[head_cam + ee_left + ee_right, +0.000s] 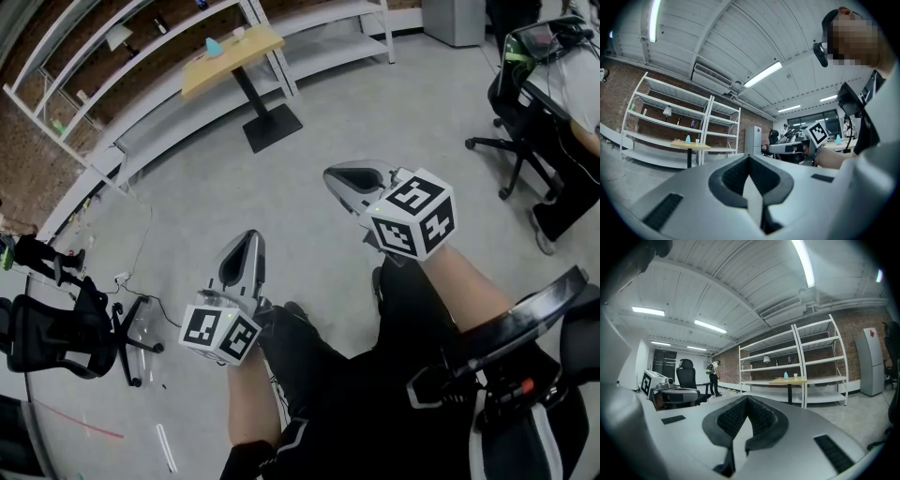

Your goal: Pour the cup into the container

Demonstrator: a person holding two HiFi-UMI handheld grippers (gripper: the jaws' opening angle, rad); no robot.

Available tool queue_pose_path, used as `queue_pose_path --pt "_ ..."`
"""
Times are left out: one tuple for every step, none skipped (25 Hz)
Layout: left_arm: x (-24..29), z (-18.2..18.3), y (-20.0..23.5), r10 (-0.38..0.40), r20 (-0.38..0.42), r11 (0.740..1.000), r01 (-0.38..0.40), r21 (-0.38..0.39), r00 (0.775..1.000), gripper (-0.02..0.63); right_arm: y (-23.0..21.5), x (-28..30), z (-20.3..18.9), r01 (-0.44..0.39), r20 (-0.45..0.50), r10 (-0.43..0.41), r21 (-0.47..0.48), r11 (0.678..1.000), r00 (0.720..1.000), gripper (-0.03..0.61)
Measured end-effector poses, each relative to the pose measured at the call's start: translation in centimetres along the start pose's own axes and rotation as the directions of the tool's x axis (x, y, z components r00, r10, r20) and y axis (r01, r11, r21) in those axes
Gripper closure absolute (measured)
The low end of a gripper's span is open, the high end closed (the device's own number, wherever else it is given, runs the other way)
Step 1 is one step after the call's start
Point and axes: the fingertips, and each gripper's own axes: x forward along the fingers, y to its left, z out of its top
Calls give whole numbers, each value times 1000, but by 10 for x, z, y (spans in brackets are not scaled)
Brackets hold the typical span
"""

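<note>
Far off on a small wooden table (230,52) stand a light-blue container (214,46) and a small white cup (239,32). Both also show in the left gripper view, the container (687,138) beside the cup (697,140), and in the right gripper view, the container (786,375) beside the cup (795,376). My left gripper (251,236) and right gripper (339,174) hover over my legs, well short of the table. Each has its jaws pressed together with nothing between them, as seen for the left gripper (749,157) and the right gripper (748,398).
White shelving (141,56) lines the brick wall behind the table. A black office chair (56,328) stands at my left, another chair (525,103) with a seated person (577,84) at my right. Bare grey floor (309,103) lies between me and the table. A person (713,376) stands far off.
</note>
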Motion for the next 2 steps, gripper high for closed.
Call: queue_pose_path --pt "1 0 0 0 2 1000 0 1 1000 612 -1 0 0 0 0 0 -1 1000 1000 577" --pt "3 1 0 0 3 1000 0 2 1000 612 -2 1 0 -1 1 1 -2 1000 1000 577"
